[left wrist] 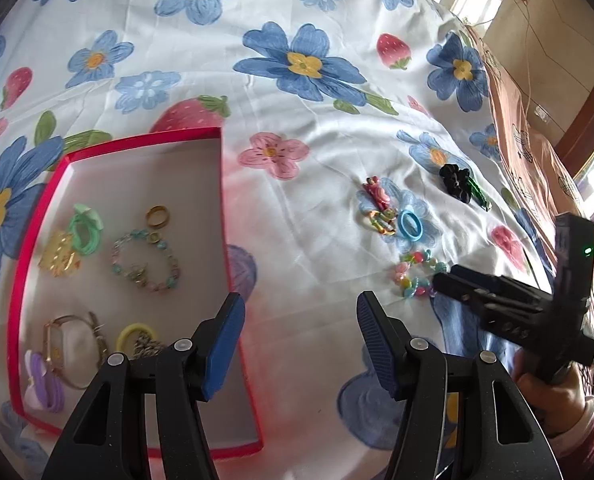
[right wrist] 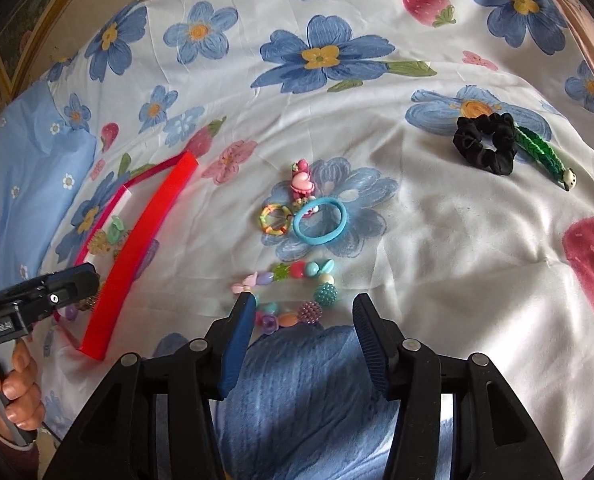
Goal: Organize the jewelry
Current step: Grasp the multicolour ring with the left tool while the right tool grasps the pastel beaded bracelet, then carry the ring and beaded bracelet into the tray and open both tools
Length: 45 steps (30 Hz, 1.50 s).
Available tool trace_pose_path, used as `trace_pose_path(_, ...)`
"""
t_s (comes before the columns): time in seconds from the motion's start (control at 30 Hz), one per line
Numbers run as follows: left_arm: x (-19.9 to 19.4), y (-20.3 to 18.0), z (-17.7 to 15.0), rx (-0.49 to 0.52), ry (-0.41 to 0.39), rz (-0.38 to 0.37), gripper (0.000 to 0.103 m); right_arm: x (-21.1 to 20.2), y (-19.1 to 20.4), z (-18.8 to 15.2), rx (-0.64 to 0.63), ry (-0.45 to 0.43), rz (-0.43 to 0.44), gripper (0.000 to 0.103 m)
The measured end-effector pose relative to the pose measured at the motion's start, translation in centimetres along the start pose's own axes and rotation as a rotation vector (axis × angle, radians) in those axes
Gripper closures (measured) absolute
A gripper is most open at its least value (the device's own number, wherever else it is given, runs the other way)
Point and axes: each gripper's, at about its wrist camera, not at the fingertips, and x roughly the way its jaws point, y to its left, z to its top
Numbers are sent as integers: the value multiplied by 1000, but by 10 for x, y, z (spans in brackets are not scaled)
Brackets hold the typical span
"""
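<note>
Inside the red box (left wrist: pixel 37 264) only the left view shows a watch (left wrist: pixel 63 344) — both grippers (left wrist: pixel 301 344) (right wrist: pixel 303 344) gape empty.

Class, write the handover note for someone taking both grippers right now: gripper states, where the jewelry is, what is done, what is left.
Left gripper: open, empty, over the red box's right wall.
Right gripper: open, empty, at the chunky bead bracelet.
Done: rings, a bead bracelet and a watch lie in the box.
Left on the sheet: chunky bracelet, blue hair tie, pink charm, rainbow ring, black scrunchie, green clip.
</note>
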Motion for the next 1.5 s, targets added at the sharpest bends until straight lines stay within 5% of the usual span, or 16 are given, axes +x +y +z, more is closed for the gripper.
trace_pose_path(0.03, 4, -2, 3, 6, 2, -2, 45, 4, 0, 0, -9, 9, -10, 60)
trace_pose_path(0.1, 10, -8, 8, 23, 6, -7, 45, 9, 0, -2, -20, 11, -33, 90)
trace_pose_path(0.6, 103, -54, 55, 117, 75, -60, 47, -36, -39, 16, 49, -117, -52, 91)
trace_pose_path(0.93, 158, -66, 70, 138, 125, -74, 97, -26, -50, 14, 86, -87, -13, 91)
trace_pose_path(1.17, 135, -59, 62, 119, 84, -90, 100, -34, -42, 18, 79, -112, 16, 91)
trace_pose_path(1.5, 52, -24, 42, 69, -25, -87, 100, -56, -5, 35, 22, -183, 71, 91)
